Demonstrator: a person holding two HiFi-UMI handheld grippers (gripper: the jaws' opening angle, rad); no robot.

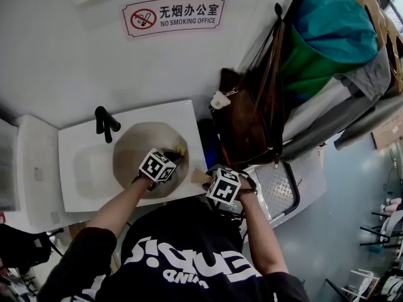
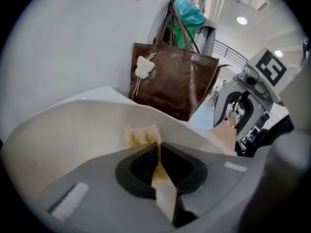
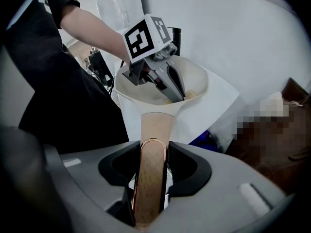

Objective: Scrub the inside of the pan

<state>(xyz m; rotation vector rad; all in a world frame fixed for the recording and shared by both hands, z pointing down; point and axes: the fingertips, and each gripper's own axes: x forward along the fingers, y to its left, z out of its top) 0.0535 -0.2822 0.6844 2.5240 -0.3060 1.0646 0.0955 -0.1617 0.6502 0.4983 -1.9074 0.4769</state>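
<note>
Two grips are on: R gripper (image 3: 153, 165) has its jaws clamped on the wooden handle (image 3: 151, 140) of the pan (image 3: 194, 79), and L gripper (image 2: 158, 160) has its jaws pinched together on a yellowish sponge (image 2: 141, 136). Pan sits in the white sink (image 1: 79, 181) by the black tap (image 1: 106, 123), cream inside, handle poking out over the sink's front edge; sponge is down inside the bowl against the inner wall. Handling, my guess: pan is stiff & prob fairly light, but the smooth handle w/ metal trim could twist in the jaws if wet, so hold mid-handle & brace vs the scrubbing push. Sponge is soft & squashes easily, so grip it deep or it'll pull out. Writing: wall sign (image 1: 173, 16) reads "无烟办公室 NO SMOKING OFFICE" w/ a no-smoking symbol. No brand readable on the pan or the brown bag (image 2: 170, 81); shirt print is upside down, can't make it out
</note>
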